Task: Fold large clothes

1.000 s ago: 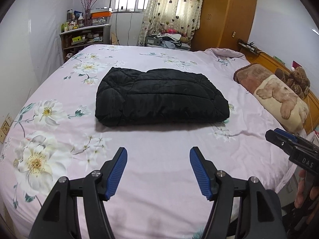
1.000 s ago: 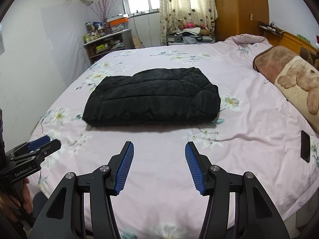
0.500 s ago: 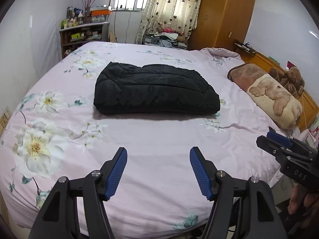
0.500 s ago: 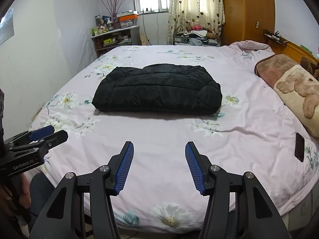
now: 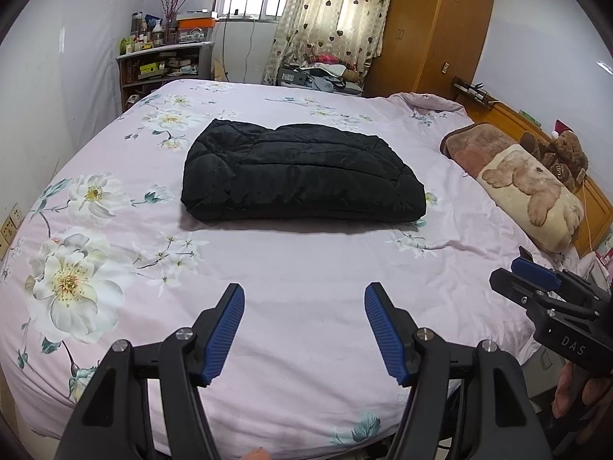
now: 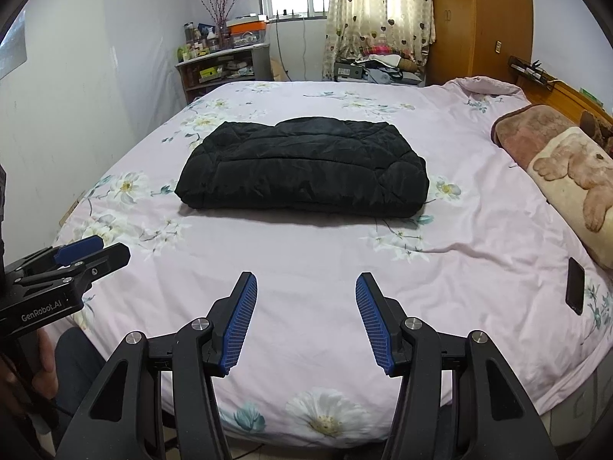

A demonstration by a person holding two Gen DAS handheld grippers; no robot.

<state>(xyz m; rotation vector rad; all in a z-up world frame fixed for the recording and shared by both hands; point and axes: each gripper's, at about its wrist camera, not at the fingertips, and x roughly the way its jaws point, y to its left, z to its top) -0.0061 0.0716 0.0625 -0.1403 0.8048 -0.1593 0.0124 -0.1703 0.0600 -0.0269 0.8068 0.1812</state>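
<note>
Both claws have backed off: left claw (image 5: pixel 304 329) and right claw (image 6: pixel 306 320) apart, empty. Black jacket (image 5: pixel 302 176) folded mid-bed (image 5: pixel 306 280), untouched. Fold looks done.

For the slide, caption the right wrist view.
Folded black puffer jacket on the floral bedsheet; right tool open, clear of it.

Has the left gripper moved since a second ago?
Yes. The left gripper has pulled back from the black jacket: the near edge of the bed now shows below its fingers.
</note>
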